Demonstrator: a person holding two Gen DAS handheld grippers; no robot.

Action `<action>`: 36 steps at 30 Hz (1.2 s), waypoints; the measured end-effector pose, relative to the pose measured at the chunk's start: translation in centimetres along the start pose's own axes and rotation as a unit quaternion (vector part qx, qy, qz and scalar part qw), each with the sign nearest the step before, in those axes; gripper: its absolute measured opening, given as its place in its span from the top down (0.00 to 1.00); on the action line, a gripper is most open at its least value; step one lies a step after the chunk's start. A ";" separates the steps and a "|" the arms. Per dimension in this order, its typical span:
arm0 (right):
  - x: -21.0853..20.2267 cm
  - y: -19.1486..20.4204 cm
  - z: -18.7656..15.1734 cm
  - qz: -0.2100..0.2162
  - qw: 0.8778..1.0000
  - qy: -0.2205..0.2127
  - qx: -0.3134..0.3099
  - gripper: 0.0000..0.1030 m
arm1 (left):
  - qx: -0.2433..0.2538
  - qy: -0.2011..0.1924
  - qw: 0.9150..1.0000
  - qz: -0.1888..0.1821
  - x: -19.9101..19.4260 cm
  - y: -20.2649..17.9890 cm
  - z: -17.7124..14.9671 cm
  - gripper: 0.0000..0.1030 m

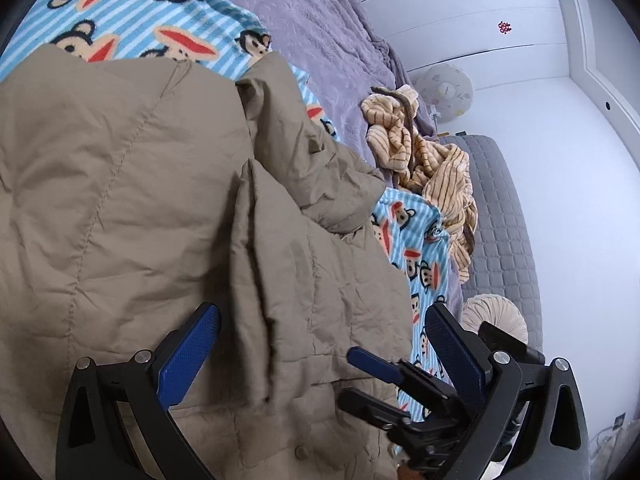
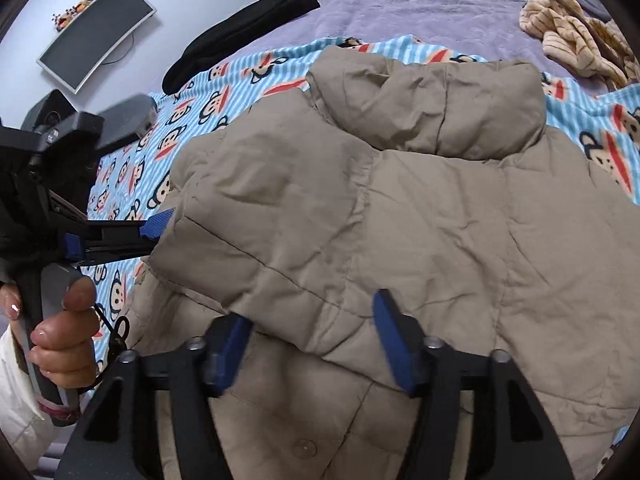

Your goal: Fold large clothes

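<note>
The left gripper (image 1: 320, 344) is held spread above the khaki puffer jacket (image 1: 140, 200), nothing pinched. The right gripper (image 2: 312, 344) is likewise spread, a jacket fold lying between its blue pads (image 2: 394, 348) unclamped. The jacket is laid on a monkey-print blanket (image 2: 192, 120) over a purple bedspread (image 2: 420, 4).

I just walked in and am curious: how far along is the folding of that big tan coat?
Partly done: one side of the tan puffer coat is already folded over its middle. Both the left hand-held gripper and the right hand-held gripper are open above it, gripping nothing. The collar end is not yet folded; the striped garment lies crumpled.
</note>
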State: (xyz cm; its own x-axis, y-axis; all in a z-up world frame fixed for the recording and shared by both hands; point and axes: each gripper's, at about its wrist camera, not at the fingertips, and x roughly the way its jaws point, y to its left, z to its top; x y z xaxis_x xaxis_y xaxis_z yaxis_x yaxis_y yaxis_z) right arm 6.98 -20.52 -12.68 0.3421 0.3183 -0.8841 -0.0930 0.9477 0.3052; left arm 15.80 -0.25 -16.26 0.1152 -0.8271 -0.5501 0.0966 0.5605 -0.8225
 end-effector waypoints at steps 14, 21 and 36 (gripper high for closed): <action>-7.4 -15.8 -10.9 -0.085 0.979 0.000 0.188 0.90 | 0.062 0.016 0.993 0.096 4.0 -3.2 -0.9 0.85; -8.9 -19.2 -7.4 -0.184 0.961 -0.081 0.192 0.90 | 0.054 0.005 0.984 0.171 2.2 -0.4 -1.1 0.85; -9.1 -19.0 -10.1 -0.146 0.965 -0.024 0.215 0.89 | 0.129 -0.058 0.943 0.301 -2.9 -2.4 -1.5 0.85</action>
State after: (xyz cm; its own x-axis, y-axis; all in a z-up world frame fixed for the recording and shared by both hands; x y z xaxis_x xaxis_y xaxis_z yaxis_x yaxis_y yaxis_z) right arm -3.77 -41.15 -14.01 0.3390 0.0272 -0.9404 0.4079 0.8965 0.1730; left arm 13.71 0.71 -12.87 0.3316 -0.3538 -0.8745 0.2145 0.9310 -0.2953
